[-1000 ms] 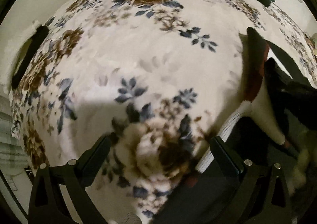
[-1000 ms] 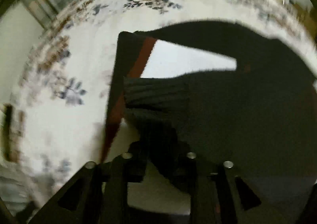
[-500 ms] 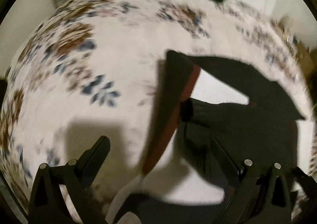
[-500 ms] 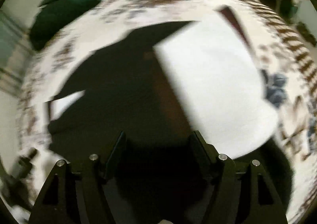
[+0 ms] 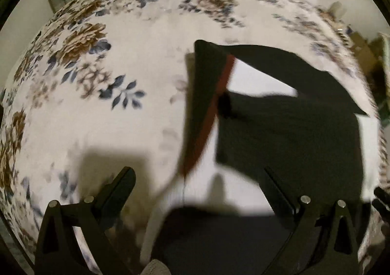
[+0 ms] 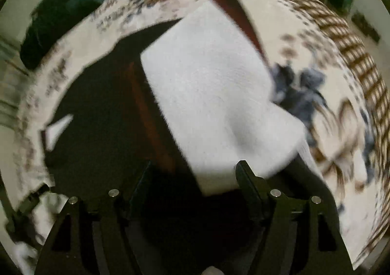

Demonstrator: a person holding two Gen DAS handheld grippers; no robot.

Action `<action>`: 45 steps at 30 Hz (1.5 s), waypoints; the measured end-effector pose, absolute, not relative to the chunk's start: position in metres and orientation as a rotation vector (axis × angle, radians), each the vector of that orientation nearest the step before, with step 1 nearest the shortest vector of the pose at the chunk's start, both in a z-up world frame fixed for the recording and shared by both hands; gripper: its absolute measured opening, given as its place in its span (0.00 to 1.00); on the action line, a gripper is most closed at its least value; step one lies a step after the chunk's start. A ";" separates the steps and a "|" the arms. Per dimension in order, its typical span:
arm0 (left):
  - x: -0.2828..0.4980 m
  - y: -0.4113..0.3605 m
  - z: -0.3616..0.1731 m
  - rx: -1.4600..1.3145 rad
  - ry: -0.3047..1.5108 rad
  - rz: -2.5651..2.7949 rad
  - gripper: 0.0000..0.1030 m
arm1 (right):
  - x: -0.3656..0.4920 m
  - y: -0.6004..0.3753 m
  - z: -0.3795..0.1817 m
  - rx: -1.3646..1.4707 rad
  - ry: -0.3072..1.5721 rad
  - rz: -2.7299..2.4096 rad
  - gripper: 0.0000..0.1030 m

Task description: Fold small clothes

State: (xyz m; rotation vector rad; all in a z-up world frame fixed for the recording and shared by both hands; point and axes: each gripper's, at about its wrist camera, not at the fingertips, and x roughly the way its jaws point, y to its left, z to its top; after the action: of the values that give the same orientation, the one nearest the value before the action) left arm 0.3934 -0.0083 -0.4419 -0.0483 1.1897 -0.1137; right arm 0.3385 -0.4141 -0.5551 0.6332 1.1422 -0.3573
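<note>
- Released since a second ago, the black, white and red-striped knit garment is laid flat on the floral bedspread.
- Left tool and right tool are held spread, empty.

Open floral blanket left of the garment — free room w/ nothing on it. Dark green cushion sits at far edge, well apart. Garment covers the ground under the right gripper.
</note>
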 end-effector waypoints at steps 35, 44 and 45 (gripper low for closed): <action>0.133 0.020 -0.474 -0.305 1.268 0.038 0.07 | 0.012 -0.460 -0.592 0.946 1.216 -0.254 0.09; 0.202 0.043 -0.371 -0.529 1.064 -0.079 0.07 | 0.059 -0.490 -0.482 0.994 1.046 -0.149 0.08; 0.207 0.046 -0.367 -0.545 1.053 -0.092 0.07 | 0.075 -0.492 -0.471 0.983 1.032 -0.135 0.08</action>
State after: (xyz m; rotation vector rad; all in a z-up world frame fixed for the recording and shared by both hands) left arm 0.2073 0.0455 -0.3672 -0.5447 1.0531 -0.0916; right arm 0.0748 -0.4920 -0.4711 0.9828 1.0321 -0.1351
